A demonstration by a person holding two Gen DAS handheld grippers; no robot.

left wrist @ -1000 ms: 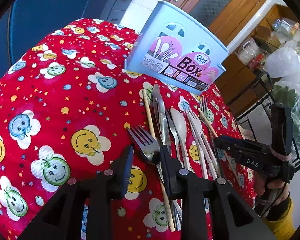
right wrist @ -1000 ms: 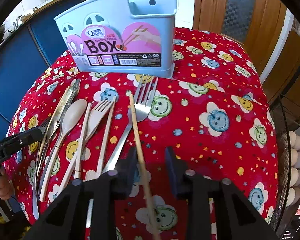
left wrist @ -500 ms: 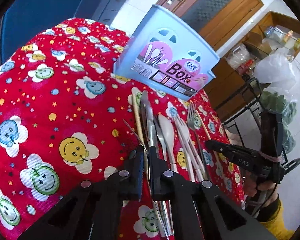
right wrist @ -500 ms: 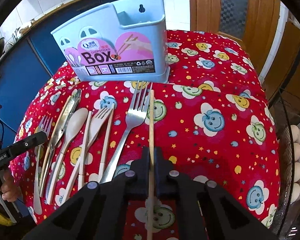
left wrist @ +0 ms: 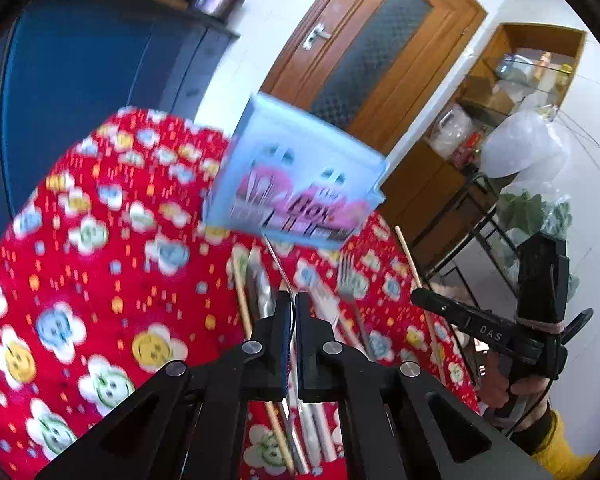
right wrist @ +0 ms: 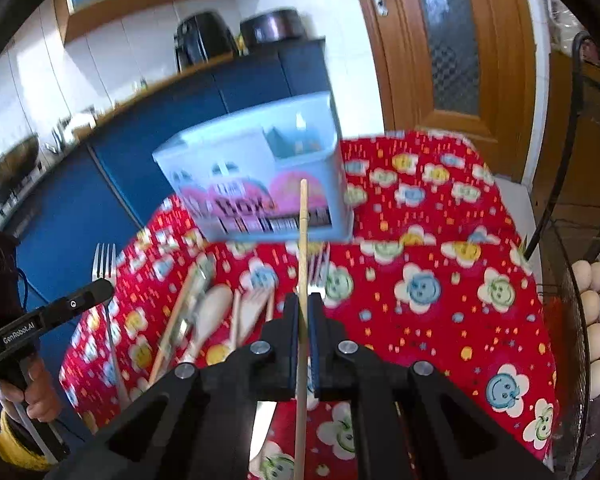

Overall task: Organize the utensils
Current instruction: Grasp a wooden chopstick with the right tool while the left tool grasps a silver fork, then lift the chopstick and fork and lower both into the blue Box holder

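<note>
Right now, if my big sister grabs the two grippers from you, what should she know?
Left gripper: shut on a metal fork, lifted off the table.
Right gripper: shut on a wooden chopstick, also lifted, pointing toward the blue utensil box.
The box stands at the far side of the red tablecloth. I cannot see any utensil inside it.
On the cloth lie another fork, a pale spoon, a knife and more chopsticks.
Left to do: put both held pieces in the box, then the rest.

Bright, probably daylit; motion-blurred tablecloth [left wrist: 100, 260], fisheye bending and dark corners.
</note>
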